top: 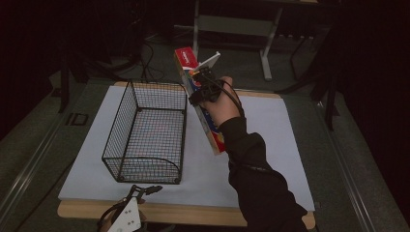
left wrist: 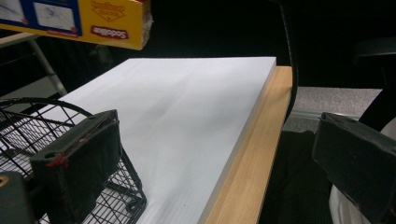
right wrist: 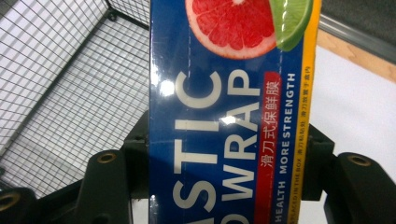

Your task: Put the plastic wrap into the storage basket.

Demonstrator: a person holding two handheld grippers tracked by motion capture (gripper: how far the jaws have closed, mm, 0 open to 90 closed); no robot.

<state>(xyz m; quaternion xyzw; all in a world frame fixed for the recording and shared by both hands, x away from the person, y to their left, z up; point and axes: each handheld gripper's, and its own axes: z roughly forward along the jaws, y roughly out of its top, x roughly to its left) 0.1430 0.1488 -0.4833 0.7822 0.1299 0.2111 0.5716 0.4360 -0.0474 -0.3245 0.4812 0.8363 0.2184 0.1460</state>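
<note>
Over the white board in the high view, the right gripper is raised in the air, clamped across a long plastic wrap box. The box runs lengthwise from its red end, farthest from the person, back down beside the right hand towards the dark sleeve. It hangs clear of the board, just to the right of the black wire basket, which stands upright on the board's left half. Down at the near wooden edge of the table the left gripper sits low, its jaws spread, nothing between them, close to the basket's near corner

From the left gripper view, two black padded jaws stand wide apart over the board and the wooden edge. The basket's rounded rim lies just behind the left jaw. High in the top left corner a yellow end of the box hangs well above the board

From the right gripper view, the box fills the middle, blue with white lettering, a cut grapefruit and a lime printed on it, a yellow strip down its right side. The gripper's jaws press against both long sides of the box. Beneath and to the left lies the basket's mesh
</note>
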